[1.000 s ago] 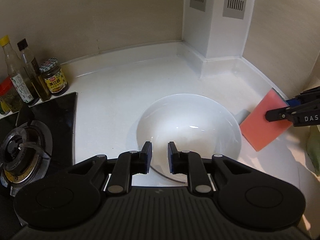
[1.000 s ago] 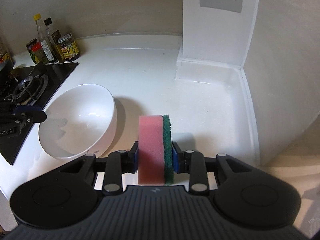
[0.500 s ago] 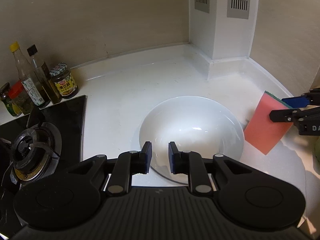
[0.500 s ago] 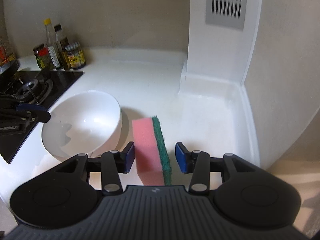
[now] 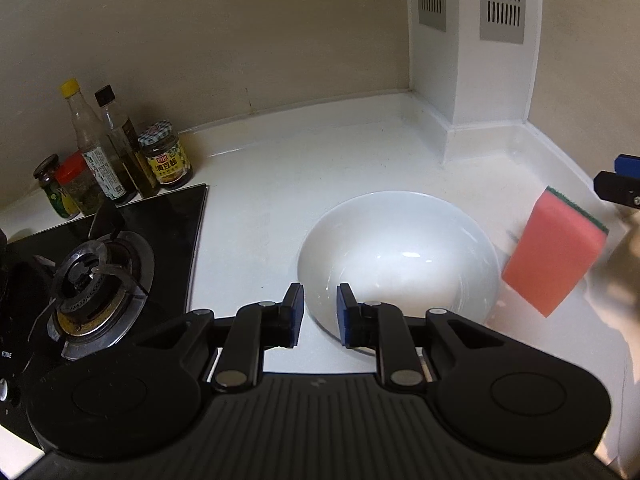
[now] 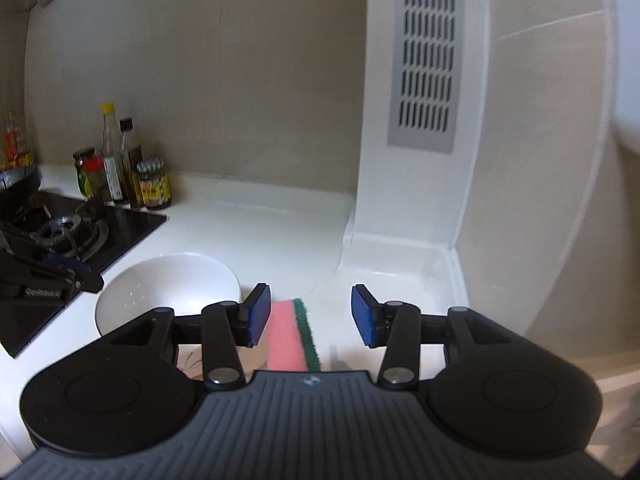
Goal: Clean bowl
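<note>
A white bowl (image 5: 400,256) sits on the white counter; it also shows in the right wrist view (image 6: 168,296). My left gripper (image 5: 318,314) is open, its jaws a small gap apart at the bowl's near rim, holding nothing. A pink sponge with a green scouring side (image 5: 554,252) stands on edge just right of the bowl. In the right wrist view the sponge (image 6: 290,336) lies below and between the wide-open jaws of my right gripper (image 6: 310,314), untouched by either pad. The right gripper's tip (image 5: 620,184) shows above the sponge.
A black gas hob with a burner (image 5: 96,276) lies left of the bowl. Several sauce bottles and jars (image 5: 120,160) stand against the back wall. A white column with grey vents (image 5: 472,60) fills the back right corner. The counter's front edge is near me.
My right gripper opened and let go of the sponge, then rose and drew back. The sponge now stands free beside the bowl. My left gripper pulled back slightly, still open.
</note>
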Available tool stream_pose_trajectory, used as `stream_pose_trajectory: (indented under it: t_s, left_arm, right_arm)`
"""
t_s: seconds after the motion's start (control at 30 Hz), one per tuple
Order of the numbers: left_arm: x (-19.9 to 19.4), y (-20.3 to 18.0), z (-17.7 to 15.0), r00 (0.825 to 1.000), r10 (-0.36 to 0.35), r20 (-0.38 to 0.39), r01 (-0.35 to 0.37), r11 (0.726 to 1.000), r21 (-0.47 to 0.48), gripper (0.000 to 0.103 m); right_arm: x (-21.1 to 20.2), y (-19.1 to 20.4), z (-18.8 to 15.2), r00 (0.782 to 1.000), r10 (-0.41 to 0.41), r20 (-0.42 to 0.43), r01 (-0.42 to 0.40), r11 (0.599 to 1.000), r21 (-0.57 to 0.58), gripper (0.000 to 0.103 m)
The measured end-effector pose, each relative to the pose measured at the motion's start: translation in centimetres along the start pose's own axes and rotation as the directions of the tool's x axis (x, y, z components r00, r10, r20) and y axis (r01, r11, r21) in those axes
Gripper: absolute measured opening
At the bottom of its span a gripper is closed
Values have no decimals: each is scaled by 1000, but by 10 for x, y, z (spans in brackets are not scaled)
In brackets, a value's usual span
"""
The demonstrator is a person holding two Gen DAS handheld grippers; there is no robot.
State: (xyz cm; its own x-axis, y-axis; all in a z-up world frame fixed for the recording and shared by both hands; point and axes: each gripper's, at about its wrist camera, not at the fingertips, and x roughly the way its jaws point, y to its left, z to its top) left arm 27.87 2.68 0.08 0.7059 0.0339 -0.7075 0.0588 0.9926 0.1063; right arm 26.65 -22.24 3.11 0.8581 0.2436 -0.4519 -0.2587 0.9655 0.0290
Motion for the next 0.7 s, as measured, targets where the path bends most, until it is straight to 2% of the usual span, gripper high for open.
stream_pose_trajectory:
  t_s: [0.13,0.23,0.3,0.37,0.43,0.5,0.53,0.7]
  left_arm:
    - [-16,3,-3,996,-58,68,58,998,-4,25]
    - [-26,5,-8,994,-67,90,69,997,-26,25]
    - [-34,7,-13,993,-61,98,65,997,-39,25]
    - [-49,9,-24,992,-19,128,24,999,-39,25]
    - [-61,12,-34,990,-5,143,13,998,-54,26]
    - [-71,17,-43,990,-18,143,28,997,-71,38]
    - [-77,18,-51,990,-23,141,33,997,-73,40]
    - [-104,18,-74,989,-43,142,56,994,-90,40]
  right_arm:
    - [-24,0,-3,1000,-17,14,17,1000,19,40]
    - [-41,6,-7,999,-32,14,32,999,30,40]
    - [-54,13,-11,999,-50,14,50,998,29,40]
    - [-69,24,-15,998,-60,12,60,998,26,40]
    - [-81,34,-19,998,-67,11,67,998,10,40]
    - [-97,44,-25,997,-75,17,75,997,0,40]
    - [-103,48,-28,997,-76,20,76,997,-2,40]
    - [-136,69,-46,998,-70,-3,70,998,-4,40]
